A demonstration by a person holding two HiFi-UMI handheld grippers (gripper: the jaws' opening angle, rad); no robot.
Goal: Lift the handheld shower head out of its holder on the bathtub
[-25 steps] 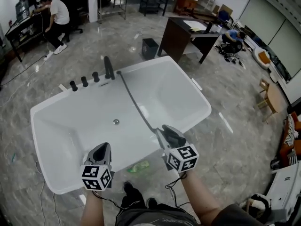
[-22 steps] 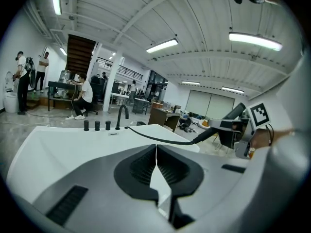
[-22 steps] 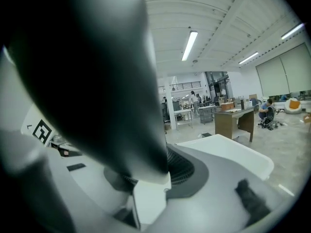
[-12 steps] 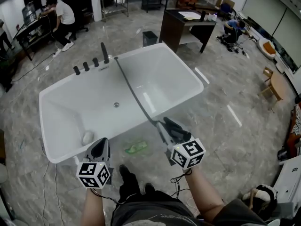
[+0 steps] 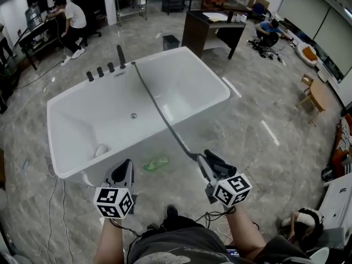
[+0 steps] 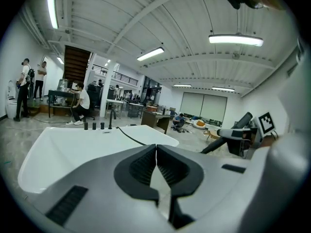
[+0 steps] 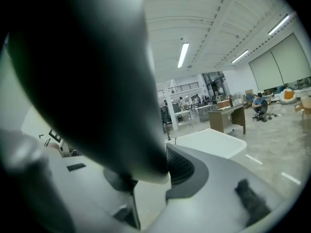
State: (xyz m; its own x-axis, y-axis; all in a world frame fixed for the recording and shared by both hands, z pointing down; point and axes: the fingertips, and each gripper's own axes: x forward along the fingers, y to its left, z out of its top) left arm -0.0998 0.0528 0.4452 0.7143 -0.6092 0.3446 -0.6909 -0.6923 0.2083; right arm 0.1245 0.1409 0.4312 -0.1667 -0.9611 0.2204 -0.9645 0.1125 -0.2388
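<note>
The white bathtub (image 5: pixel 71 98) lies ahead, its black taps (image 5: pixel 100 71) and spout (image 5: pixel 120 55) on the far rim. A dark hose (image 5: pixel 157 111) runs from that rim across the tub and over the near edge to the dark shower head (image 5: pixel 204 165). My right gripper (image 5: pixel 212 163) is shut on the shower head (image 7: pixel 97 81), which fills the right gripper view, and holds it over the floor, clear of the tub. The left gripper view shows it with its hose (image 6: pixel 212 146) at the right. My left gripper (image 5: pixel 122 170) hovers by the tub's near corner, jaws (image 6: pixel 156 152) shut and empty.
A green item (image 5: pixel 155 163) lies on the marble floor just before the tub. A pale round object (image 5: pixel 100 150) sits inside the tub. Behind the tub are a dark desk (image 5: pixel 212 29), a black bin (image 5: pixel 171 42) and a seated person (image 5: pixel 71 18).
Both grippers have drawn back from the tub onto the floor side. The shower head went with the right gripper, and the hose now stretches farther over the near rim.
</note>
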